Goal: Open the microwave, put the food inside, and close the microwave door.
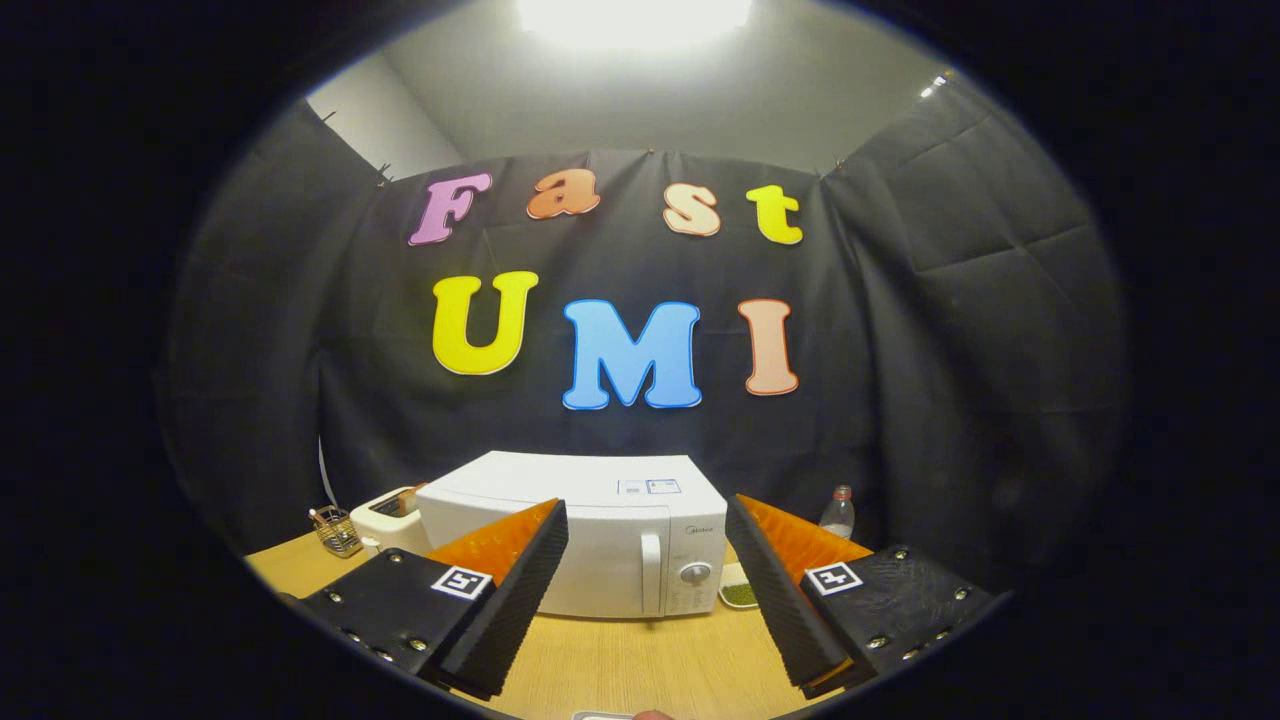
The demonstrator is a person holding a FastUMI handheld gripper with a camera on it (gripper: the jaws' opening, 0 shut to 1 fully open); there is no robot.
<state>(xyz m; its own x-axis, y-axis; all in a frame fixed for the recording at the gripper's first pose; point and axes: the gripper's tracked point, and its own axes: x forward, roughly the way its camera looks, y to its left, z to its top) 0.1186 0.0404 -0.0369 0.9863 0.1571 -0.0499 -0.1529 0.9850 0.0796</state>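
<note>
A white microwave (600, 540) stands on the wooden table (620, 660) beyond my fingers, its door shut. The vertical door handle (651, 572) and a round knob (695, 573) sit on the right part of its front. A small dish with green food (738, 594) lies on the table just right of the microwave, partly behind my right finger. My gripper (650, 590) is open, held back from the microwave with nothing between its fingers; the microwave's front shows in the gap.
A white toaster (385, 520) stands left of the microwave, with a small wire basket (338, 532) further left. A clear plastic bottle (838, 512) stands behind the dish to the right. Black cloth walls close the booth behind and on both sides.
</note>
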